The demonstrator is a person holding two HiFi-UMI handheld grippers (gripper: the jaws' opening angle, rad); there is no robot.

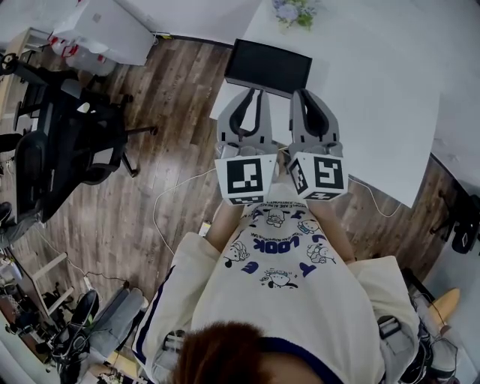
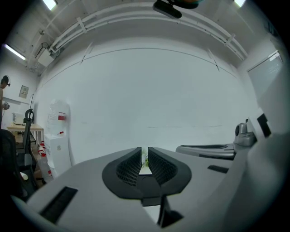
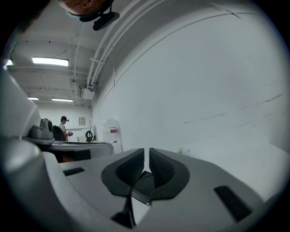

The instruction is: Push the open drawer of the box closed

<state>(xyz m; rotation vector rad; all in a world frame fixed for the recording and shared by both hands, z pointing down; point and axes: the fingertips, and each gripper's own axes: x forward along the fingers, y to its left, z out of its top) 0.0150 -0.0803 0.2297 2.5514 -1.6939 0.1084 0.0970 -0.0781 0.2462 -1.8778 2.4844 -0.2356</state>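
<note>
A black box (image 1: 268, 67) sits at the near edge of the white table (image 1: 375, 90); from above its drawer cannot be made out. Both grippers are held side by side in front of the person's chest, pointing at the box from just short of it. My left gripper (image 1: 253, 93) (image 2: 145, 152) is shut with only a thin slit between its ribbed pads and nothing in it. My right gripper (image 1: 305, 93) (image 3: 146, 152) is shut and empty as well. Both gripper views look up at a white wall, and the box is out of sight in them.
A small potted plant (image 1: 295, 11) stands at the table's far edge. Left of the table are a black office chair (image 1: 67, 142) and white cartons (image 1: 105, 30) on a wooden floor. A white cable (image 1: 169, 199) trails down by the person's feet. A distant person (image 3: 63, 127) stands at the back.
</note>
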